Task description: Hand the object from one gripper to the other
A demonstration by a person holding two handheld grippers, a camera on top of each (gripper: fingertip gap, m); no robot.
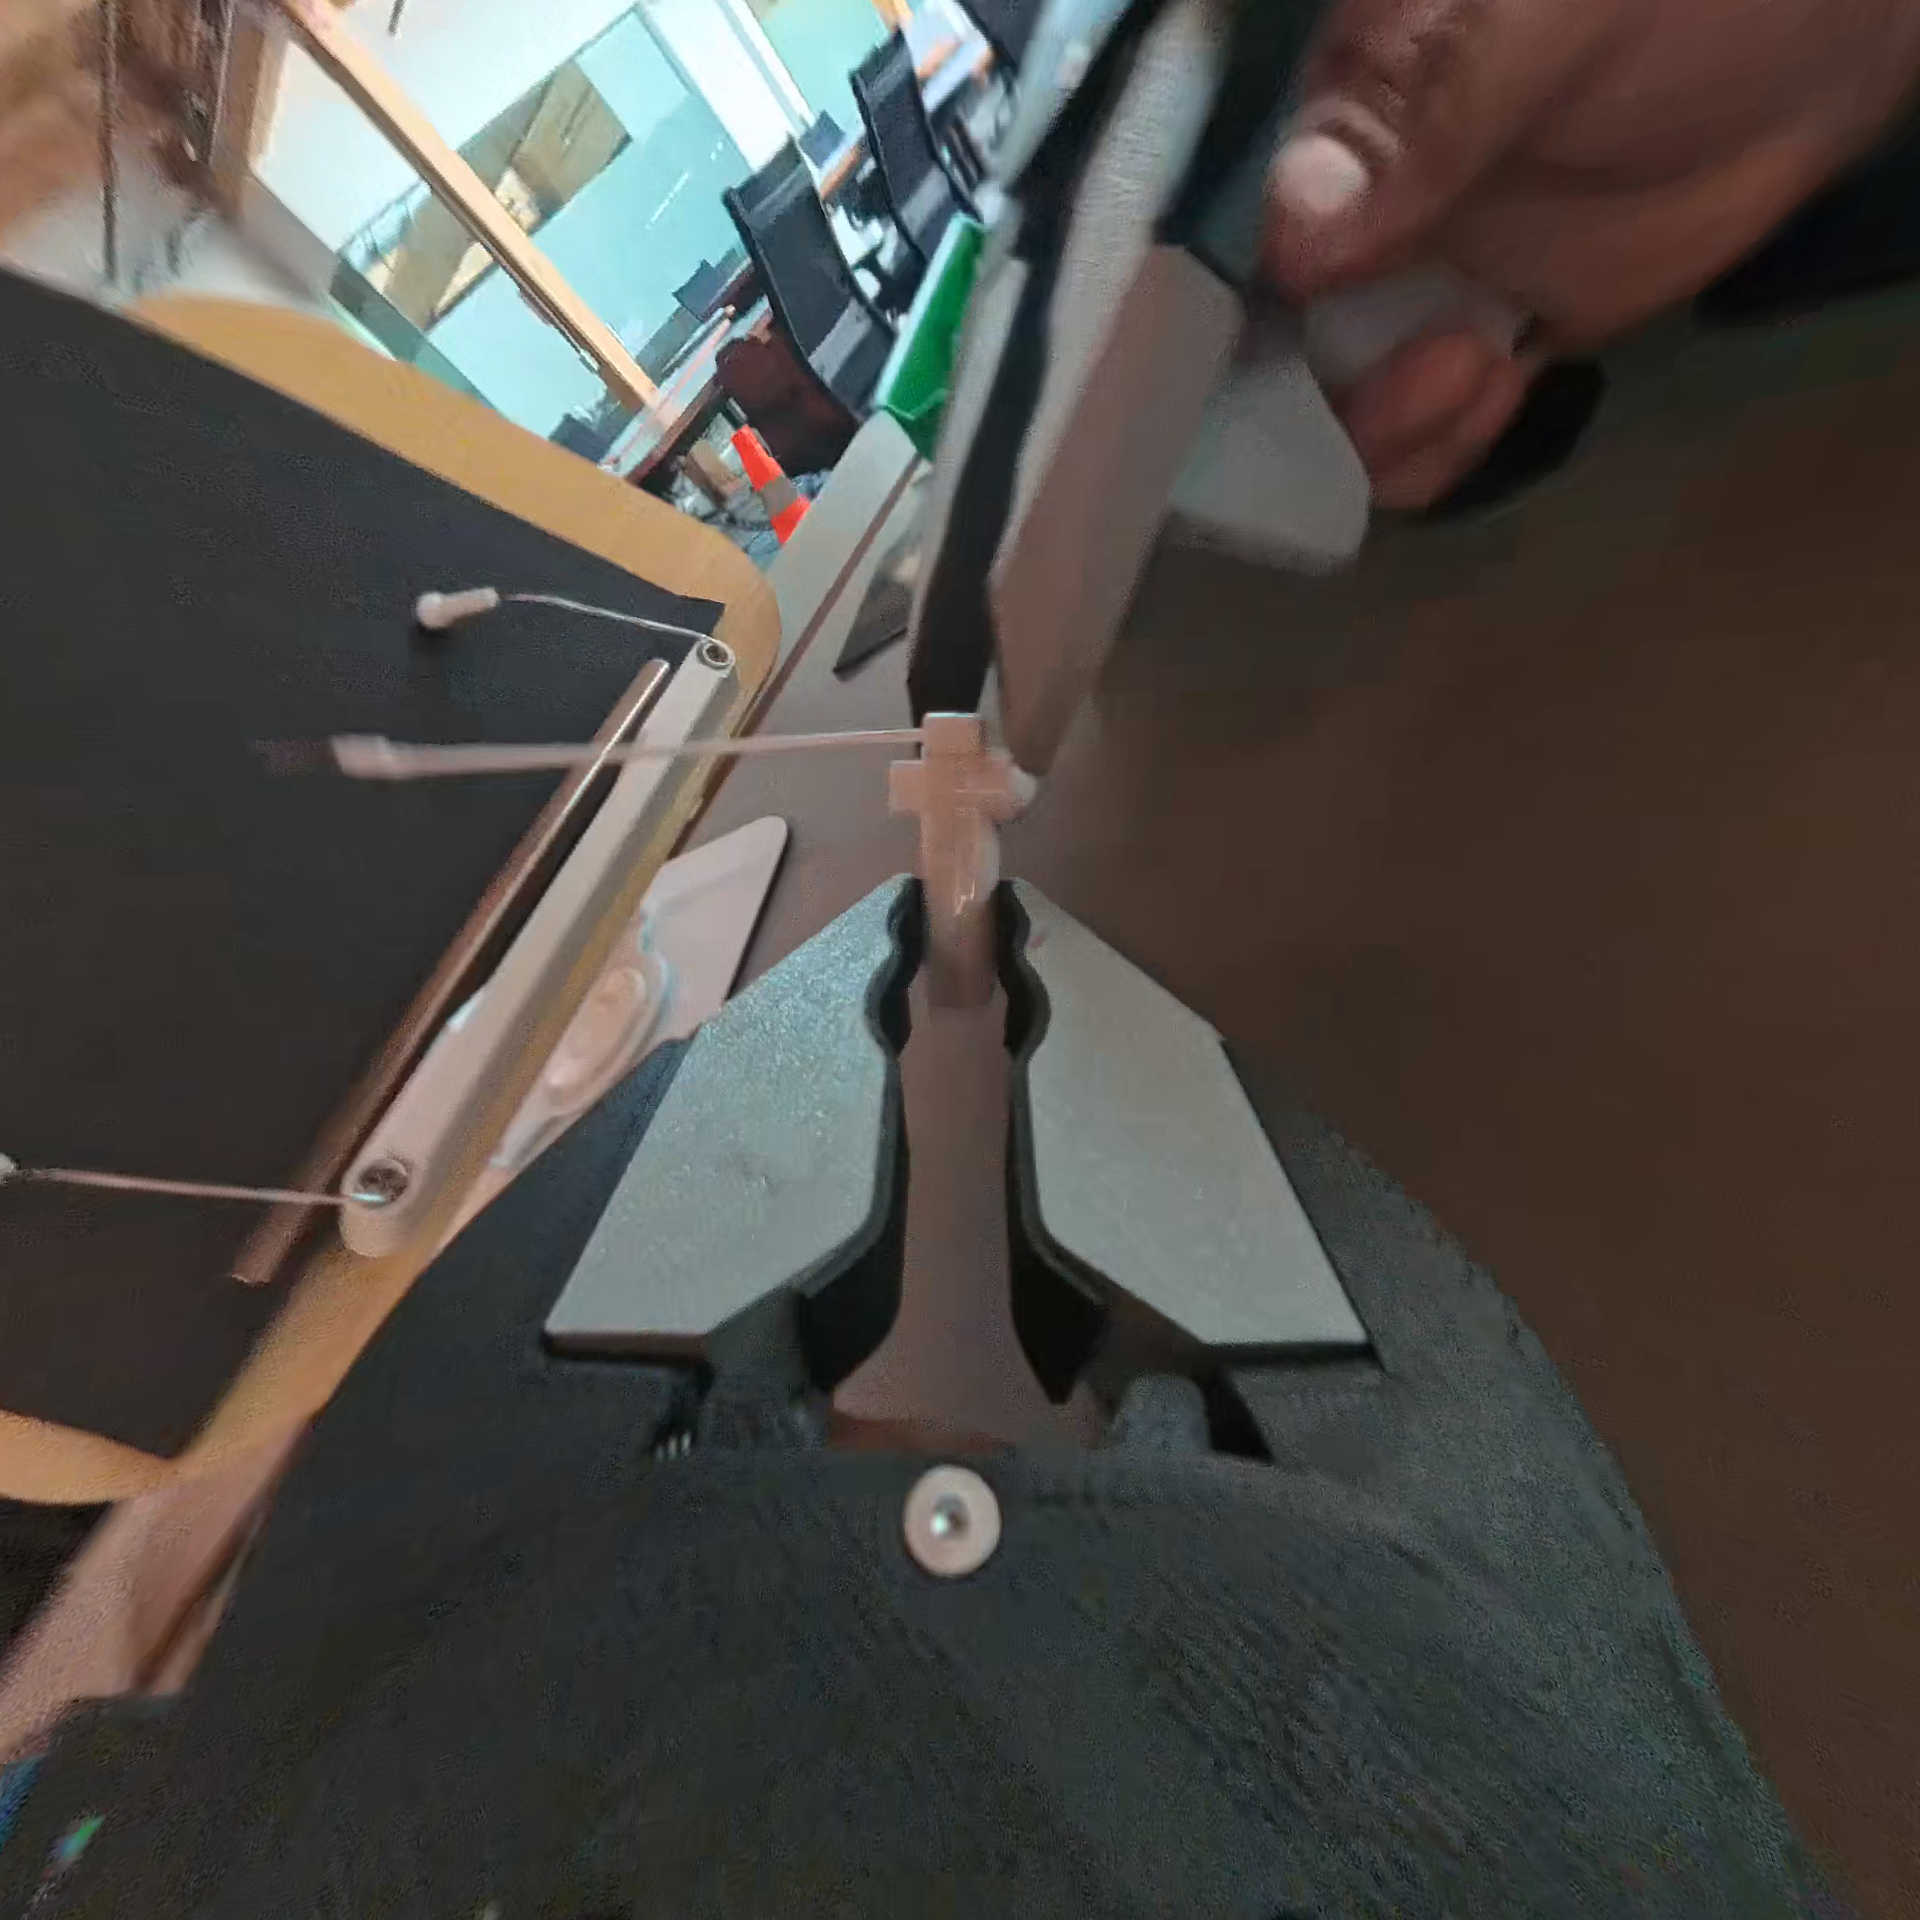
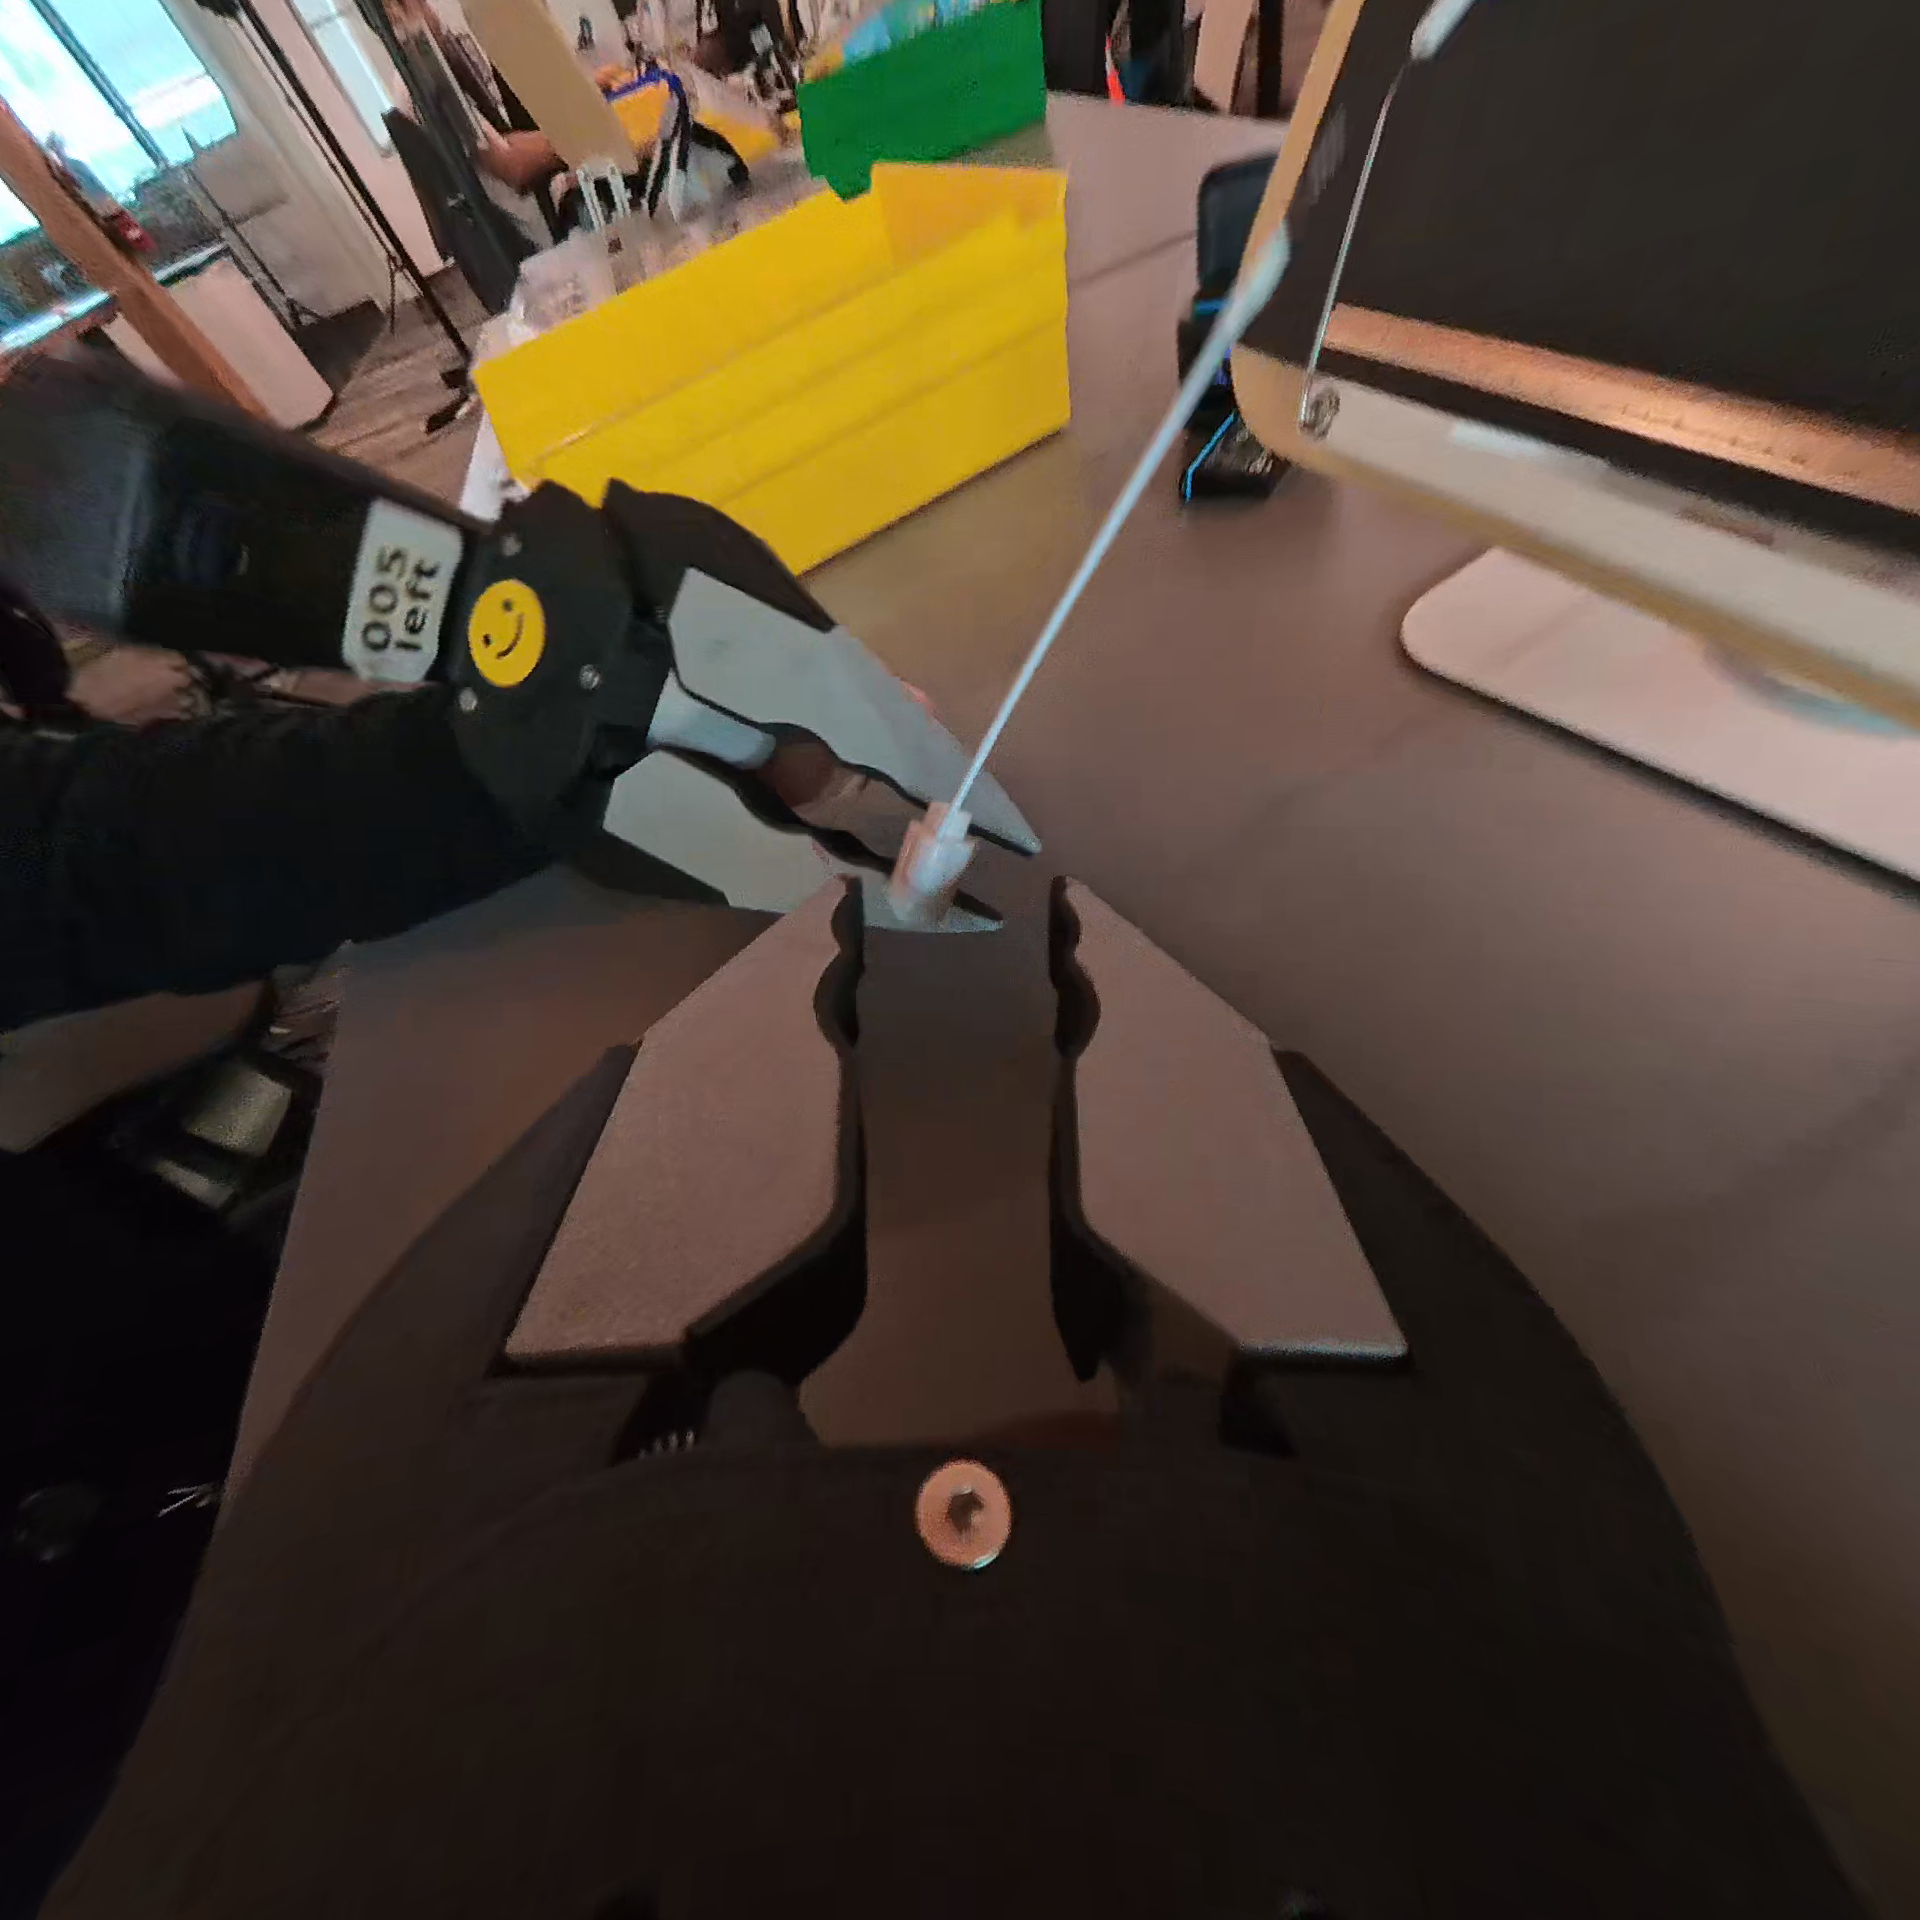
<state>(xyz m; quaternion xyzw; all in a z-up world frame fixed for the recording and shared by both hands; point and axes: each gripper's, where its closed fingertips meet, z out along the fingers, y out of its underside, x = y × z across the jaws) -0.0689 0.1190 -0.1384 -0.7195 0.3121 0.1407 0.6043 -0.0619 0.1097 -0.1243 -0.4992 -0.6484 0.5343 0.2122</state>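
standing on the table (image 2: 1351,831) behind the work are a yellow bin (image 2: 810,343), a green bin (image 2: 925,99) and a wood-edged black board (image 1: 260,727) carrying a thin wire (image 2: 1081,582). this wire runs down to the small cross-shaped object (image 1: 951,805), which the left gripper (image 1: 961,904) pinches between nearly closed fingertips above the table. the right gripper (image 2: 956,914) points at it from close by, jaws spread wide and empty, tips just beside the object (image 2: 935,862). a hand (image 1: 1538,208) grips its handle.

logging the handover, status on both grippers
Left gripper shut on small white plastic cross-shaped piece. Right gripper open, close by. Thin cord trails off it.
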